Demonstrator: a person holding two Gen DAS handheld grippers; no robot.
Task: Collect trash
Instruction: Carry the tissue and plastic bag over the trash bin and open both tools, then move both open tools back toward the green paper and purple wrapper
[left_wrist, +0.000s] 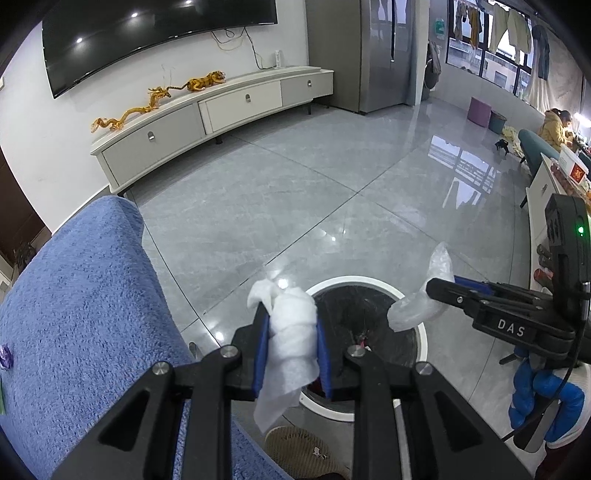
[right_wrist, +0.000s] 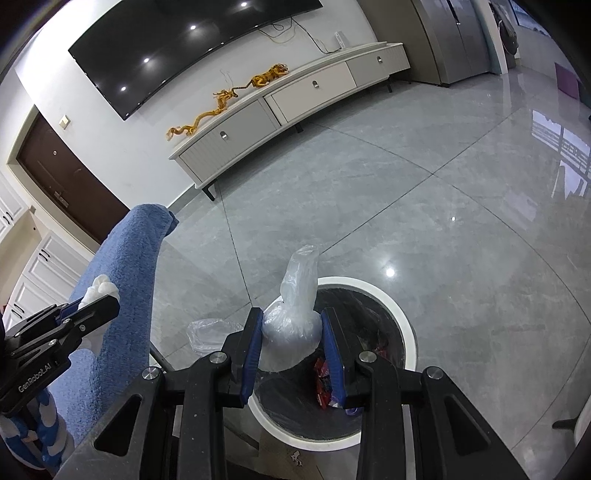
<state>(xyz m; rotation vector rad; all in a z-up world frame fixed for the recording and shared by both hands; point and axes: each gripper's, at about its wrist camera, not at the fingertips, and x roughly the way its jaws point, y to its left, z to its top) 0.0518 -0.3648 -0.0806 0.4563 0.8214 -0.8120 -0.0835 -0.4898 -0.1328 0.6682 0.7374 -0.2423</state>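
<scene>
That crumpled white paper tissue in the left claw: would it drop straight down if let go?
Probably not quite straight. The crumpled white paper tissue looks very light, and its loose tail hangs limp, so it may flutter. It seems soft, squashed between the left claw pads.

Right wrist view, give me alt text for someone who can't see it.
The right gripper is clamped on a crumpled clear plastic bag above a round white-rimmed trash bin on grey floor tiles. At left, the left gripper holds a white tissue beside a blue towel.
</scene>
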